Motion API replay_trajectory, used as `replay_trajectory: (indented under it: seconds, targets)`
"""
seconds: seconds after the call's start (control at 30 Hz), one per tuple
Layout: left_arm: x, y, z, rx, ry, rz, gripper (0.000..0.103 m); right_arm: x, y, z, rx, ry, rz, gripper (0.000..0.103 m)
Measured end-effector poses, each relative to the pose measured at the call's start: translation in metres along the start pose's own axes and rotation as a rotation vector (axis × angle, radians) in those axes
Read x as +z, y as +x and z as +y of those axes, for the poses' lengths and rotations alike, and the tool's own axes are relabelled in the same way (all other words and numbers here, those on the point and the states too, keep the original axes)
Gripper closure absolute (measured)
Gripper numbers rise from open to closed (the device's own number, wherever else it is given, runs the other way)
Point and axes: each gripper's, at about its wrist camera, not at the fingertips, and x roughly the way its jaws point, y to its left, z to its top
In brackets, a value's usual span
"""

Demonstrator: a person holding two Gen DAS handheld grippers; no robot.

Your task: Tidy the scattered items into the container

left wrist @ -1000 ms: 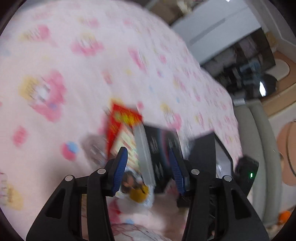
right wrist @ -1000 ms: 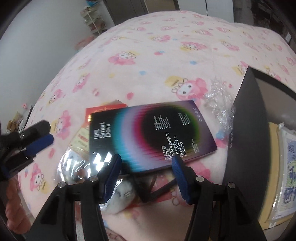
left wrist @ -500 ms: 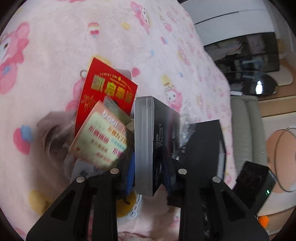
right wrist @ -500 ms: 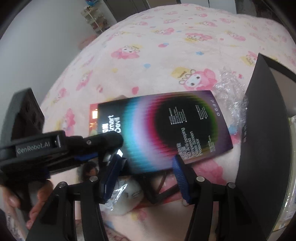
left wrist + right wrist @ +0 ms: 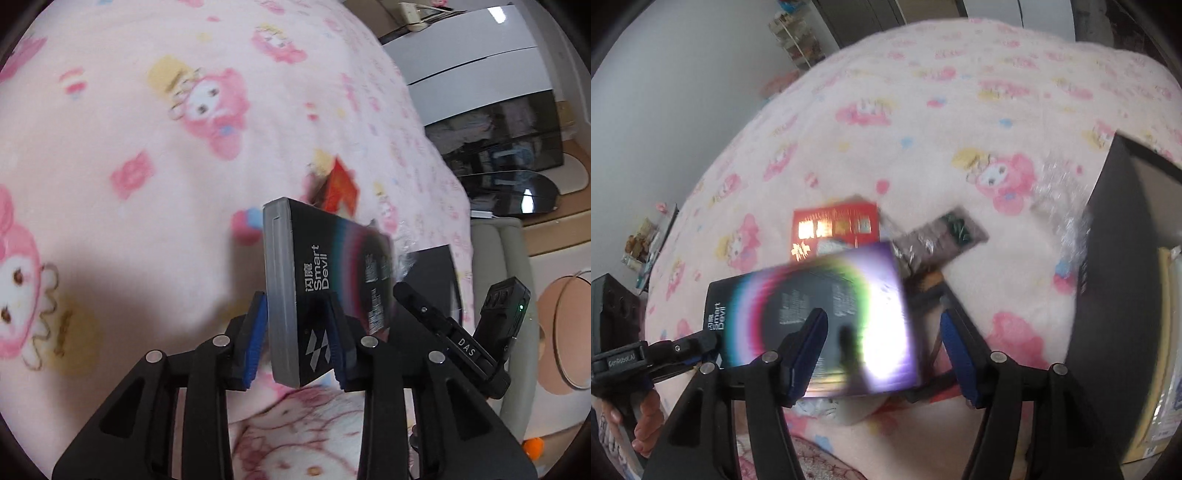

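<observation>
Jaws of the left gripper (image 5: 295,343) pinch the screen-protector box (image 5: 317,291) while easing apart, the right gripper (image 5: 882,350) spreads empty, and the red packet (image 5: 834,230) and seemingly other clutter await the black container (image 5: 1108,280).

Right tool (image 5: 882,354): blue pads parted and opening, nothing pressed between.
Left tool (image 5: 701,350): grips the Smart Devil box (image 5: 827,317) by its left corner, lifted off the bed (image 5: 960,92).
Behind box: red packet (image 5: 834,229), dark packet (image 5: 938,240).
Right edge: black container (image 5: 1108,295).
</observation>
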Motion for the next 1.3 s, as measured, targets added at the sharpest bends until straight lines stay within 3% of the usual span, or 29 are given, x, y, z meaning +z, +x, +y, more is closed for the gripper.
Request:
replay_trajectory:
  seconds: [0.13,0.2,0.3,0.37,0.4,0.47,0.53,0.7,0.8,0.87,0.97,1.07,1.13,1.3]
  targets:
    - [0.004,0.009,-0.002,0.041,0.018,-0.008,0.070,-0.013,0.013,0.005,0.045,-0.004,0.074,0.042]
    - [0.020,0.013,-0.010,0.082,0.047,-0.042,0.068,-0.017,0.008,0.010,0.029,-0.027,0.072,0.041]
    - [0.045,0.012,-0.015,0.164,0.041,-0.082,0.066,-0.022,0.004,0.017,0.103,-0.040,0.130,0.042]
    - [0.050,-0.001,-0.013,0.124,0.006,-0.126,0.066,-0.028,0.002,0.025,0.171,-0.074,0.177,0.043]
    - [0.048,-0.012,-0.010,0.085,-0.001,-0.157,0.066,-0.030,-0.002,0.027,0.174,-0.092,0.178,0.043]
    - [0.037,-0.022,-0.003,0.079,-0.024,-0.176,0.066,-0.028,-0.011,0.026,0.119,-0.109,0.136,0.043]
    - [0.020,-0.019,0.007,0.067,-0.048,-0.137,0.066,-0.019,-0.018,0.023,0.080,-0.105,0.079,0.043]
    - [-0.022,0.012,0.013,-0.065,-0.047,-0.002,0.066,0.006,-0.014,0.031,0.068,-0.117,-0.010,0.043]
    - [-0.021,0.030,0.009,-0.035,-0.050,0.019,0.066,0.019,0.004,0.043,0.049,-0.155,-0.038,0.043]
    - [-0.015,0.034,0.008,-0.036,-0.059,0.015,0.066,0.024,0.017,0.047,0.020,-0.180,-0.009,0.043]
    - [0.001,0.026,0.000,0.004,-0.031,-0.057,0.066,0.016,0.029,0.047,0.040,-0.196,0.063,0.047]
    - [0.012,0.015,-0.010,0.060,-0.007,-0.124,0.066,-0.003,0.027,0.052,0.171,-0.208,0.156,0.050]
    - [0.014,0.011,-0.015,0.056,0.002,-0.142,0.065,-0.014,0.023,0.062,0.244,-0.225,0.194,0.050]
    - [0.002,0.013,-0.009,0.098,-0.001,-0.152,0.065,-0.008,0.020,0.074,0.135,-0.254,0.096,0.050]
